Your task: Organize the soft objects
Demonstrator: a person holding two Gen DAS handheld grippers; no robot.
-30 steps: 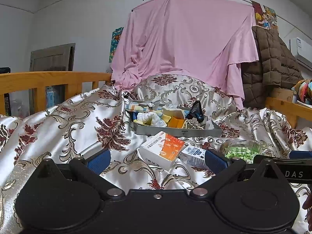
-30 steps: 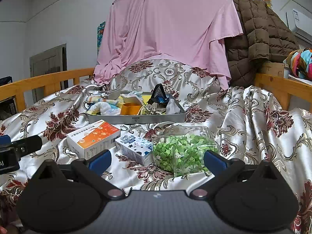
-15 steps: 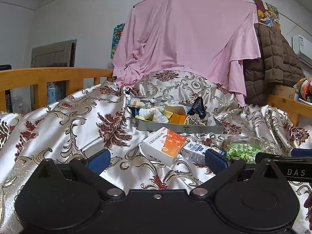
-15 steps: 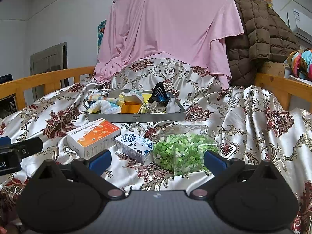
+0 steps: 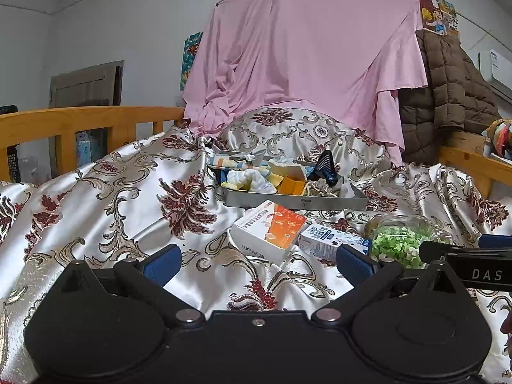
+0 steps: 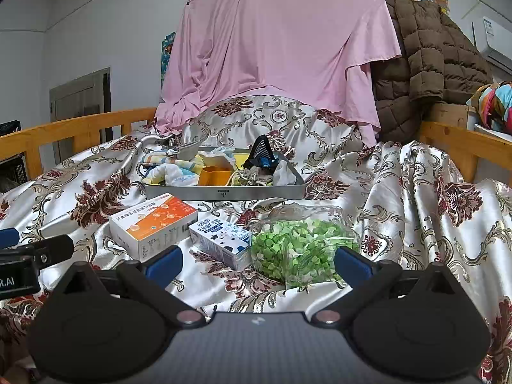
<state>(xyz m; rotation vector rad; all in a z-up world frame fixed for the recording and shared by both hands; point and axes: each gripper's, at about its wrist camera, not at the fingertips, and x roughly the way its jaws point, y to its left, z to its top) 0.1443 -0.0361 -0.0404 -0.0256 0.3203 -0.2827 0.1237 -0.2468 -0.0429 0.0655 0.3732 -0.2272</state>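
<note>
The clear bag of green pieces [image 6: 300,249] on the bedspread [image 6: 432,211], just in front of the grey tray [image 6: 224,192], looks light, crinkly and slippery, so I'd pinch its loose top; it sits directly ahead of my right gripper [image 6: 256,260], while my left gripper [image 5: 256,260] hovers beside it, both spread wide and empty.

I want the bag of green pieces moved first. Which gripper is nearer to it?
Right. The right gripper faces the bag of green pieces, which lies between its open fingers. The left gripper sits off to the bag's left, facing the orange-and-white box.
</note>
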